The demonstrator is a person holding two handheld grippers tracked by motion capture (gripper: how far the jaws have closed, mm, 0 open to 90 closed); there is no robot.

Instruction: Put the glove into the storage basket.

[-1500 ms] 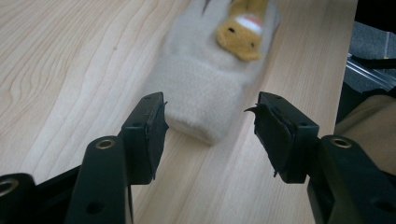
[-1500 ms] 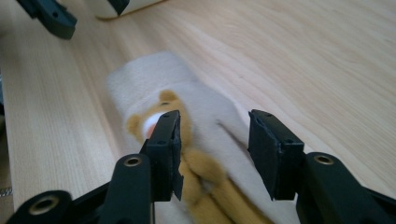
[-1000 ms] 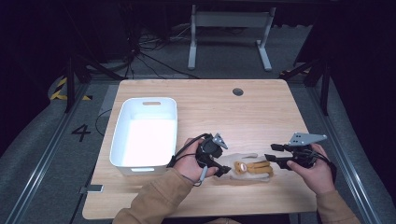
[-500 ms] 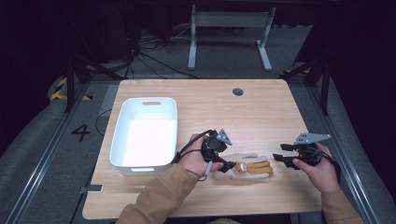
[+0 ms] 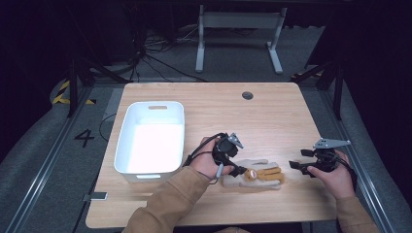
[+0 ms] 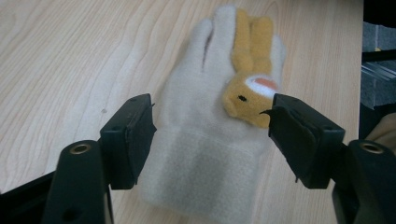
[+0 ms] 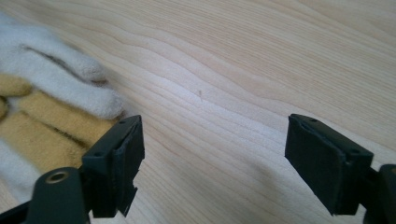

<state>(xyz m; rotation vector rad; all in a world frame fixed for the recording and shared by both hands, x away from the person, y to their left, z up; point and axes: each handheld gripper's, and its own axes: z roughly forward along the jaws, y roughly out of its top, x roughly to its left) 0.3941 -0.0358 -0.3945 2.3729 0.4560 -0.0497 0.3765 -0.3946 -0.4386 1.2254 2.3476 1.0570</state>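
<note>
White bin [image 5: 127,160] left of glove [image 5: 243,179]

– What is around the work place?
– A light wooden table [image 5: 272,111] stands on a grey floor [image 5: 43,165]. Far behind it is a white metal frame [image 5: 238,29] and black cables [image 5: 160,58].
– And the light?
– The room is dark; left, the floor has a painted "4" [image 5: 84,138] and yellow-black tape [image 5: 63,92].
</note>
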